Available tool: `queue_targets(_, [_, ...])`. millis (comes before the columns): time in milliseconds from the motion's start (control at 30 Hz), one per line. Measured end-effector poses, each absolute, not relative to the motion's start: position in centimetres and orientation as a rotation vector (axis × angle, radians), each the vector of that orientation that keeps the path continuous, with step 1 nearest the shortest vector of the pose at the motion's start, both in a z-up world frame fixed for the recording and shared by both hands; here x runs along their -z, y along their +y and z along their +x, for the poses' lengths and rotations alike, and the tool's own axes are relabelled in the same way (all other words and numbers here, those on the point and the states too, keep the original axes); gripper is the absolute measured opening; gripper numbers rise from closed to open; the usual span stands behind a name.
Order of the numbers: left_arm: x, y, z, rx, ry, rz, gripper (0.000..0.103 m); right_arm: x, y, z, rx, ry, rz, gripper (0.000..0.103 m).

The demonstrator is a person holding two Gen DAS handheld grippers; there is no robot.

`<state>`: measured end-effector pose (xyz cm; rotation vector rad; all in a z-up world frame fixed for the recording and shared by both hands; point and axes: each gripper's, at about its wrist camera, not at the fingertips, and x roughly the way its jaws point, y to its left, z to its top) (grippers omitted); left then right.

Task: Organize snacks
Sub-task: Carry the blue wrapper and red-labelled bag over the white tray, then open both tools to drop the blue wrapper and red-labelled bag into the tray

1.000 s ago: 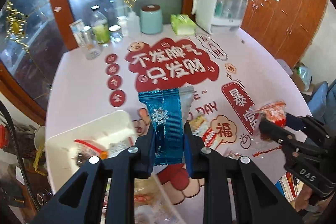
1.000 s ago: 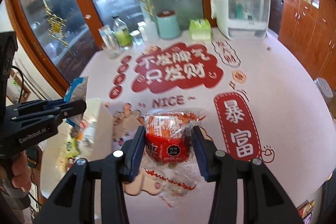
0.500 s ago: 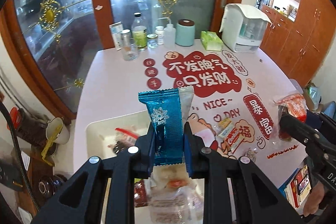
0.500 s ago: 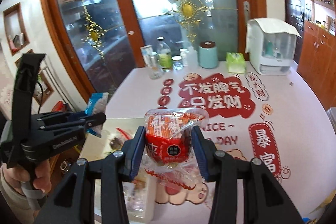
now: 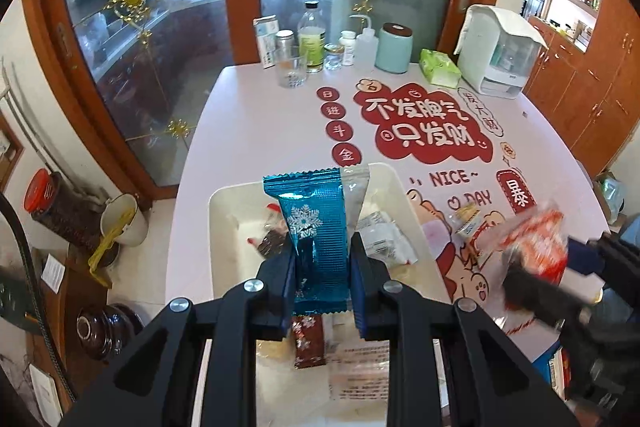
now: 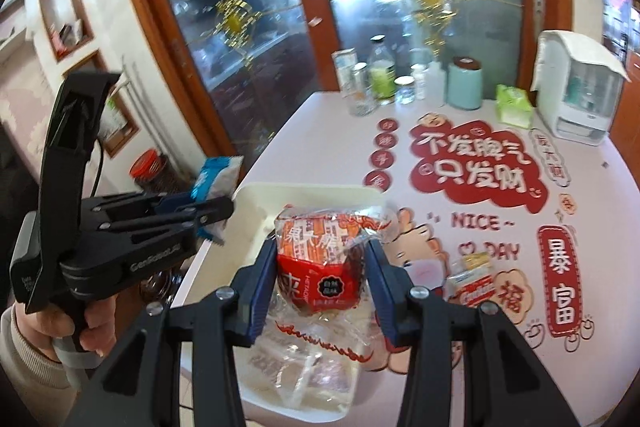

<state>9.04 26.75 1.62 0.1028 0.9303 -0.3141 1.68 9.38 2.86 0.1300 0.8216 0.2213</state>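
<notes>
White tabletop, cream tray [image 5: 224, 227] directly under your left gripper [image 5: 322, 277], whose jaws are clamped on the upright blue snowflake packet [image 5: 316, 239]. Your right gripper [image 6: 320, 281] grips the red snack bag [image 6: 320, 263] over the tray's right edge.

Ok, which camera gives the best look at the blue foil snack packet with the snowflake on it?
The left wrist view: the blue foil snowflake packet stands upright and sharp, centred in the left tongs over the white tray. The right wrist view shows only its edge, poking from those tongs at the side.
</notes>
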Motion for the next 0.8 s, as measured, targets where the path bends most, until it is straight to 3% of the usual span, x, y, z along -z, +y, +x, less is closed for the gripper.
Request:
queue_targets(667, [0.9, 28.2, 8.6, 0.255, 0.971, 0.109, 0.023, -0.4, 14.9, 3.5, -0.308, 0.955, 0.027, 0.048])
queue_targets(733, [1.0, 28.3, 8.6, 0.234, 0.971, 0.114, 0.031, -0.2, 15.0, 3.6, -0.31, 0.97, 0.03, 0.049])
queue_targets(800, [1.1, 28.6, 8.6, 0.211, 0.969, 0.115, 0.053, 0.0, 14.9, 3.8, -0.306, 0.988, 0.035, 0.052])
